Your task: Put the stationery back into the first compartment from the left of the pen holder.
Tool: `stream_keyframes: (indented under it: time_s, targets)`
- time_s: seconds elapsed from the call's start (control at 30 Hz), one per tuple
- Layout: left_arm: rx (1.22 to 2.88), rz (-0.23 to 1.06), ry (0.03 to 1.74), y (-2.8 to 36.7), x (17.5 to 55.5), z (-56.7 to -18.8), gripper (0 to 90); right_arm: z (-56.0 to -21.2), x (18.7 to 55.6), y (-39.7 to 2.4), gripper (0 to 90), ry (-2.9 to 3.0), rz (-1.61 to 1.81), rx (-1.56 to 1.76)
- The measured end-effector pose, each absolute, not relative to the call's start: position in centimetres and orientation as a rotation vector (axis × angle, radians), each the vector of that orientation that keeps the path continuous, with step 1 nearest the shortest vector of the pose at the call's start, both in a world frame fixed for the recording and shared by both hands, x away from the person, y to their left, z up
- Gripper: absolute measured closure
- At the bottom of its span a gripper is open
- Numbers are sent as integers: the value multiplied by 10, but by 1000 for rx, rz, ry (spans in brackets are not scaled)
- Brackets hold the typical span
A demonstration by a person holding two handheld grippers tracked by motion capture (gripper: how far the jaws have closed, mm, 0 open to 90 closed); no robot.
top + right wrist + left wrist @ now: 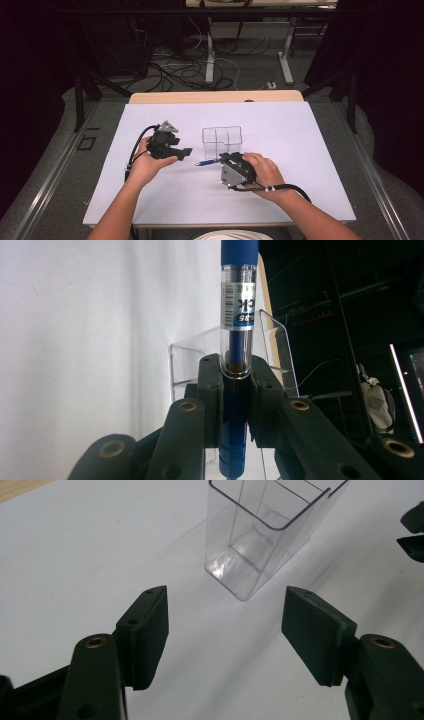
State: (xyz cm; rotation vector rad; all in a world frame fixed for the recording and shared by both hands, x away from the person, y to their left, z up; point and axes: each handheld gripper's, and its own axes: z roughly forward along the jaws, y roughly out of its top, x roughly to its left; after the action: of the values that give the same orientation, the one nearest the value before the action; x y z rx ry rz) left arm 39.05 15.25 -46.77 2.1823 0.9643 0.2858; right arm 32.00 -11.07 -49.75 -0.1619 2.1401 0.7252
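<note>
Clear plastic makes up the divided organiser [222, 142] that stands upright near the middle of the white worktop [300, 190], a little toward its far edge, and as far as the high view and the left gripper view show, its compartments hold nothing yet. Just in front of it, toward the near edge, the right hand-held gripper [235, 390] has its jaws clamped on a blue pen [239, 305], whose clear barrel and label run on past the pads. In the high view the pen [206, 162] lies roughly level and points toward the worktop's left edge, just beside the organiser's near wall but not inside it. I judge the picking-up finished and the placing not begun: the pen has still to be tipped upright, carried over the rim and let down into one of the compartments.

The left hand-held gripper [225, 630] holds nothing; its jaws stand about halfway apart with bare worktop between the pads. It looks along the surface at the organiser's [260, 535] near corner, close to it but not touching. In the high view it [186, 151] sits left of the organiser, toward the worktop's left edge. Its likely part, as I read it, is to steady the light container while the pen goes in, which remains to be done. No other items lie on the sheet.
</note>
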Motion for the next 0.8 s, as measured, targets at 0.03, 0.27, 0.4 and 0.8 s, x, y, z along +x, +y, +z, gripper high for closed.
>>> stream_keyframes:
  time_s: [0.03, 0.27, 0.4, 0.8]
  targets:
    - [2178, 291, 970, 154, 391, -468, 342, -496, 321, -112, 790, 2141, 729, -161]
    - [2105, 249, 1022, 164, 392, -472, 301, -490, 325, -115, 790, 2165, 793, -106]
    - [2065, 273, 1042, 167, 394, -474, 225, -492, 328, -116, 790, 2195, 861, -43]
    - [2004, 354, 1113, 174, 396, -475, 23, -485, 336, -123, 790, 2241, 1028, 97]
